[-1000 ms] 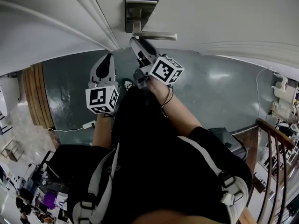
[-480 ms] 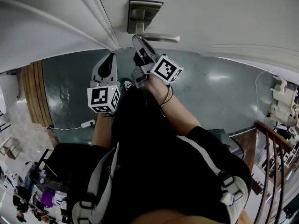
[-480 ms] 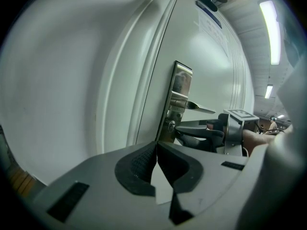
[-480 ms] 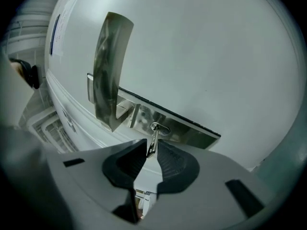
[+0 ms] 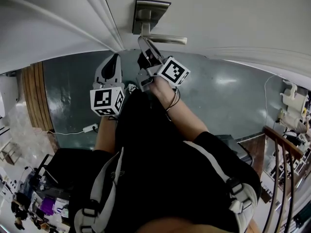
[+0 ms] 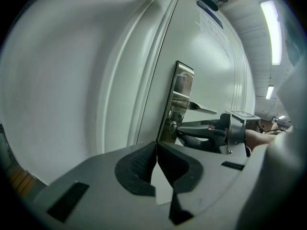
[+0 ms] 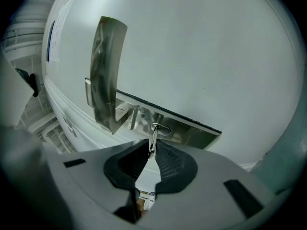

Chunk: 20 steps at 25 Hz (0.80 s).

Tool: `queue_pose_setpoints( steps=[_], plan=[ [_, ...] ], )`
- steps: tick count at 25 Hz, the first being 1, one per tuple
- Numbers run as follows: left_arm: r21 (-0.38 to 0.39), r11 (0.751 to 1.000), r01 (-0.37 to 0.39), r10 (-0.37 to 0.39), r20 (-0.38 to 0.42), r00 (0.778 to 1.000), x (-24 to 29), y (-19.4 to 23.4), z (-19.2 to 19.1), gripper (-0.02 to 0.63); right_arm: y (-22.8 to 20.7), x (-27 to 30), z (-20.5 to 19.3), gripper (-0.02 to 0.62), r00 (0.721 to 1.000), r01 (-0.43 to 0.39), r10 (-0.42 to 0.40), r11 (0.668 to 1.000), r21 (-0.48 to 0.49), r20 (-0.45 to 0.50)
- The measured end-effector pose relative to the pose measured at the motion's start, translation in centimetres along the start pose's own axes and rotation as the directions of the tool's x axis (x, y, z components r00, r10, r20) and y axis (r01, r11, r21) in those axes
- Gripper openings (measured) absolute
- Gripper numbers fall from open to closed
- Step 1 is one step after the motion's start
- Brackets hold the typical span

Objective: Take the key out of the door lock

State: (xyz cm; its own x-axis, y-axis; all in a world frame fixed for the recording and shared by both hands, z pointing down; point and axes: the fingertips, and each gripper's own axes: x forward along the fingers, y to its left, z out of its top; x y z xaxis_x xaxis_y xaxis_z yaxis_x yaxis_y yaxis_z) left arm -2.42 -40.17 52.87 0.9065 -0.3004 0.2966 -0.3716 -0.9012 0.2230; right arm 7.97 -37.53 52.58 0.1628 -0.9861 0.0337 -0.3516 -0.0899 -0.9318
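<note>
- The white door point(image 5: 218, 13) carries a metal lock plate point(image 5: 150, 13) with a lever handle point(image 5: 167, 39) and a key point(image 7: 153, 139) in its cylinder.
- On the dark glossy floor point(image 5: 233, 96) lies a white cable point(image 5: 89, 128), seemingly ending in a plug.

- We are wearing a black short-sleeved top point(image 5: 160, 169) with a white stripe point(image 5: 212, 160) along the sleeve.
- We are wearing a thin dark wristband point(image 5: 173, 102) and pale grey buckled straps point(image 5: 109, 178).

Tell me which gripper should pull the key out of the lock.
Right: the right gripper is closing on the key, which sits in the lock. The left gripper is shut, empty, off to the side.
</note>
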Motion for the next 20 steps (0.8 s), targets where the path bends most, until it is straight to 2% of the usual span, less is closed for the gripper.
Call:
queue_pose_setpoints(
  steps=[12,20],
  plan=[
    [-0.015,1.000,-0.001,0.000,-0.012,1.000,-0.22,-0.19,-0.61,0.025,-0.10,-0.16,0.18,0.050,1.000,0.011,-0.011,1.000,0.003,0.013],
    [-0.018,1.000,0.003,-0.003,-0.017,1.000,-0.35,-0.26,-0.82,0.025,-0.29,-0.20,0.21,0.046,0.999,0.027,-0.028,0.999,0.038,0.023]
  ],
)
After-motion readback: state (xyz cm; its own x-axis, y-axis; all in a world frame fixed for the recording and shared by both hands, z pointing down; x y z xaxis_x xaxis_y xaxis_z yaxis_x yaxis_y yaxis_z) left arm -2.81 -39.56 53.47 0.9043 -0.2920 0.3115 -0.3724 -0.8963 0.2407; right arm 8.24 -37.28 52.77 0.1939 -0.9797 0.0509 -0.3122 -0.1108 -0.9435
